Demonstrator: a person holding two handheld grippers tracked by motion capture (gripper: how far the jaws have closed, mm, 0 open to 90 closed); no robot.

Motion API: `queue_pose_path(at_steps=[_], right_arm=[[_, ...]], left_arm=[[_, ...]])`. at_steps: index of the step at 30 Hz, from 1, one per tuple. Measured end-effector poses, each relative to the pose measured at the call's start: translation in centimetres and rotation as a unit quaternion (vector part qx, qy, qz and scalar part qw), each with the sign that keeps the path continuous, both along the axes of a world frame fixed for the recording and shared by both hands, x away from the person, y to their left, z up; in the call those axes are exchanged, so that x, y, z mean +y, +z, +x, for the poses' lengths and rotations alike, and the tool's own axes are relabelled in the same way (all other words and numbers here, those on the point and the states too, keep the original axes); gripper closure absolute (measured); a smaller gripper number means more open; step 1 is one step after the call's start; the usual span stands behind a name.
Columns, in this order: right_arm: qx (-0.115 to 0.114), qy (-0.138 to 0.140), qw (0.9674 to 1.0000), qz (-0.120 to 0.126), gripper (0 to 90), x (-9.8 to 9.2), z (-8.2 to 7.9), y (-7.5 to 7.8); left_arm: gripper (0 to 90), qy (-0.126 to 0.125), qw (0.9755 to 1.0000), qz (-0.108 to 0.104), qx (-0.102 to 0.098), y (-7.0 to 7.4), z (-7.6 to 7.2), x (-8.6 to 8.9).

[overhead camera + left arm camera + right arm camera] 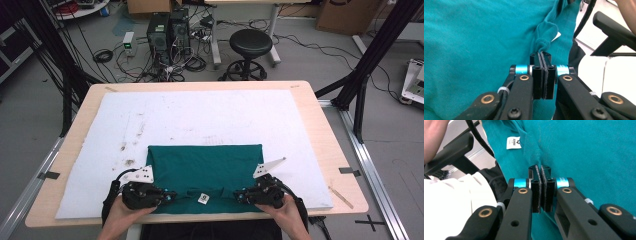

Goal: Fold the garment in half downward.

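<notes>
Cabled floor, computer towers (169,31) and a black stool (250,46) are seen beyond a wooden table (320,125) covered by a white mat (200,112). Folded teal shirt (205,172) is laid flat on the mat's near half, its lower edge close to the table's near edge, a white label (202,198) showing at the collar. Left gripper (172,195) is held low at the shirt's near left, jaws pointed inward toward the collar; its jaws are clamped together, a ridge of teal cloth (543,45) pinched at the tips. Right gripper (236,196) is mirrored at the near right, jaws likewise pressed tight on a bunched fold (536,157) beside the label (513,143). Both hands are kept just inside the near edge. Bare mat is left open behind the shirt and on both sides.
</notes>
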State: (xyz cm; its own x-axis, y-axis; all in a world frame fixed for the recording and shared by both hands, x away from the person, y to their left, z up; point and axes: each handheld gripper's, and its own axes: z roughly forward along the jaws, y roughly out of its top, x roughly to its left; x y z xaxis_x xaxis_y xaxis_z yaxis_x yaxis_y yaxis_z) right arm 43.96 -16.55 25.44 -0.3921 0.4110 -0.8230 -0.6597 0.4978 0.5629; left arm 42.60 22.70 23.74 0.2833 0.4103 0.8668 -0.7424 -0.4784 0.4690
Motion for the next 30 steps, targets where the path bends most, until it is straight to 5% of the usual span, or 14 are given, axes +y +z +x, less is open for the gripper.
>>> queue_pose_path(at_steps=[6,11,15,21,27,30], right_arm=[[0.002,0.03,0.9995,-0.01,67.5,-0.4,-0.7,-0.3],[-0.024,0.021,0.9987,0.039,54.9,-0.5,-1.5,0.2],[-0.039,0.0,0.997,0.067,45.8,0.5,-1.4,0.7],[-0.063,-0.05,0.9919,0.098,36.6,1.8,-0.8,0.4],[-0.085,-0.077,0.9894,0.09,33.0,2.8,-0.5,-0.5],[-0.087,-0.092,0.9888,0.079,32.9,3.3,-0.2,-0.7]], left_arm=[[70.0,-0.023,0.9995,-0.019,-0.01,0.0,-1.3,1.2],[58.0,-0.025,0.9955,-0.083,-0.04,0.6,-2.1,1.9],[52.3,0.005,0.9927,-0.105,-0.059,0.7,-1.7,1.2],[44.3,0.041,0.9914,-0.098,-0.077,0.0,-0.9,-1.1],[38.5,0.076,0.9896,-0.07,-0.1,-0.8,-0.1,-3.8],[37.8,0.108,0.9867,-0.057,-0.108,-1.2,0.7,-4.6]])
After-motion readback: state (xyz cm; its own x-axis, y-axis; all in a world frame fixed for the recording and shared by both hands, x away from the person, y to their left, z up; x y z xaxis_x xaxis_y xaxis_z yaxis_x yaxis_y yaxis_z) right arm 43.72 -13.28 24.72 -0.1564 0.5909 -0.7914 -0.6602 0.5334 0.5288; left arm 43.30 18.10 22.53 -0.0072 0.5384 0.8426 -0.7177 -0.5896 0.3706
